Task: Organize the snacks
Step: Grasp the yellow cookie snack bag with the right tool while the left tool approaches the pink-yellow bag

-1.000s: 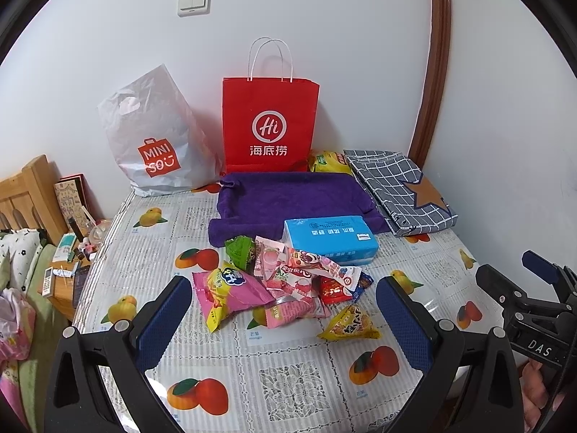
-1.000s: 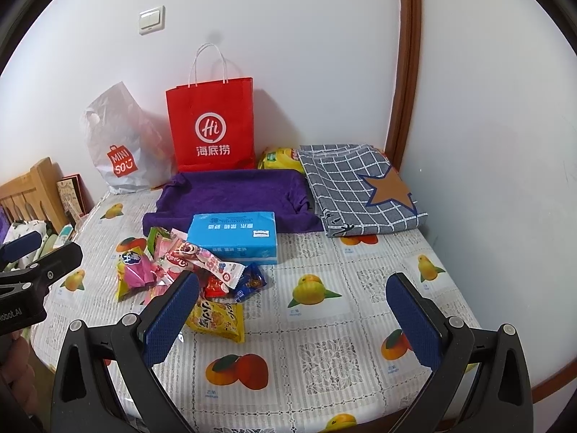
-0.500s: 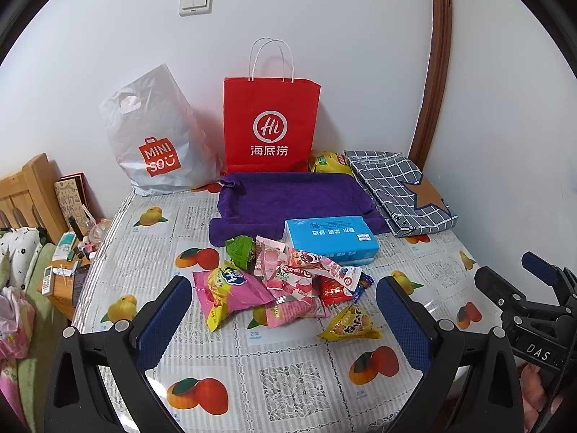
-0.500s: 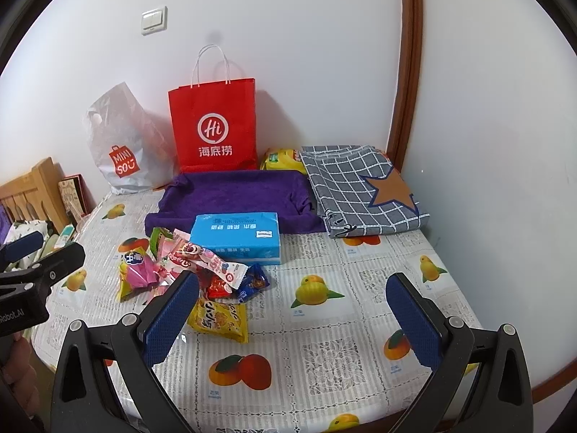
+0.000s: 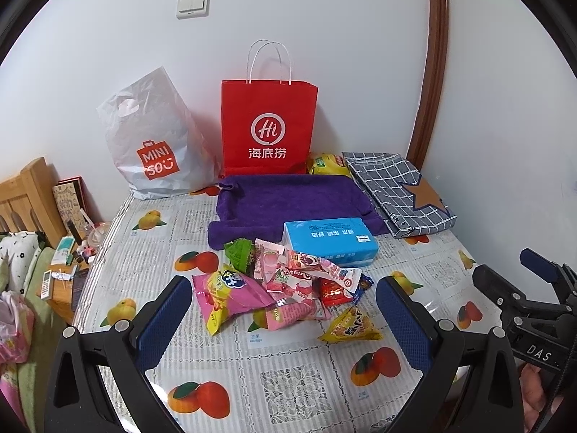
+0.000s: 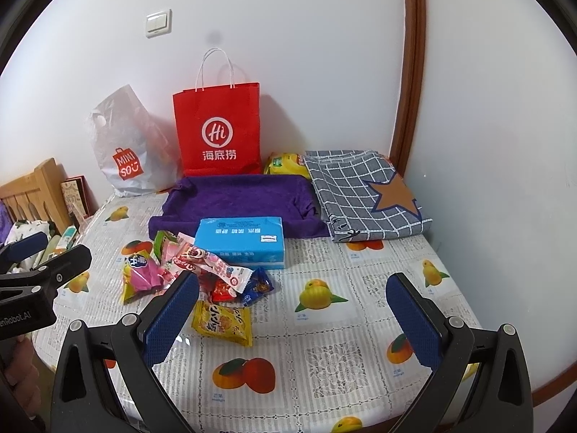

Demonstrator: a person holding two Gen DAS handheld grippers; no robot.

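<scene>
A heap of snack packets (image 5: 288,281) lies mid-table, seen also in the right wrist view (image 6: 202,274). It holds a pink-yellow bag (image 5: 227,296), a small yellow packet (image 5: 351,326) (image 6: 221,321), a green packet (image 5: 238,250) and red and blue wrappers. A purple cloth tray (image 5: 288,202) (image 6: 238,198) sits behind a blue tissue box (image 5: 330,240) (image 6: 239,240). My left gripper (image 5: 285,314) is open and empty, just short of the heap. My right gripper (image 6: 294,310) is open and empty, over bare table to the right of the heap.
A red paper bag (image 5: 268,126) and a white MINISO bag (image 5: 155,144) stand against the wall. A checked grey cloth (image 5: 400,191) and a yellow packet (image 5: 326,164) lie at the back right. A wooden headboard (image 5: 29,195) and cluttered shelf are left of the table.
Both views have shifted very slightly; the right gripper drifted a little toward the left. Nothing on the table moved.
</scene>
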